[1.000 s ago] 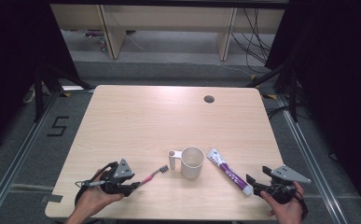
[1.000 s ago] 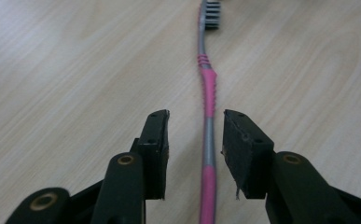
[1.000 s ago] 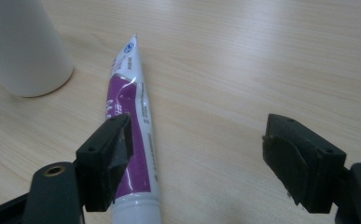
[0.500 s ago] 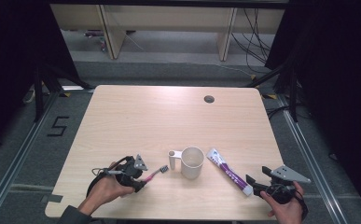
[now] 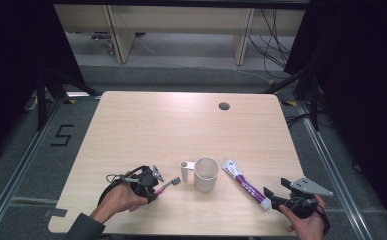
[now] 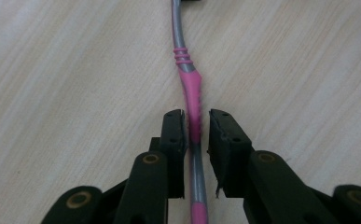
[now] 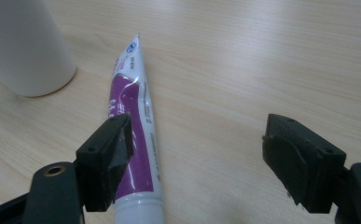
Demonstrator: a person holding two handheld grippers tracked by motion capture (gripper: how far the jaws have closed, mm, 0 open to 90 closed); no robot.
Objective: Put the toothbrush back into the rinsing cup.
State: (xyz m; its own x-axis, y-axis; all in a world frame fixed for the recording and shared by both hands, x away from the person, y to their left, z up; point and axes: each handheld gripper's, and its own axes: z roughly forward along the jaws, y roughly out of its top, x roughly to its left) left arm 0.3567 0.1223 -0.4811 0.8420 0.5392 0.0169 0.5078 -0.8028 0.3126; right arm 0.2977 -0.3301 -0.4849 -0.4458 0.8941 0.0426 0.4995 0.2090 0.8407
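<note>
The left tool [image 6: 197, 126] has just been closing around the pink-and-grey toothbrush [image 6: 190, 88] lying flat on the table [image 5: 146, 125], with slight gaps at the pads; the thin handle could roll or skid out. The right tool [image 7: 197, 158] is spread wide, one jaw over the toothpaste tube [image 7: 134, 116] beside the white cup [image 5: 206, 173], so it might nudge the tube.

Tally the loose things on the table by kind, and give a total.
Pink and grey plastic toothbrush: 1
White ceramic mug: 1
Purple and white toothpaste tube: 1
Total: 3
</note>
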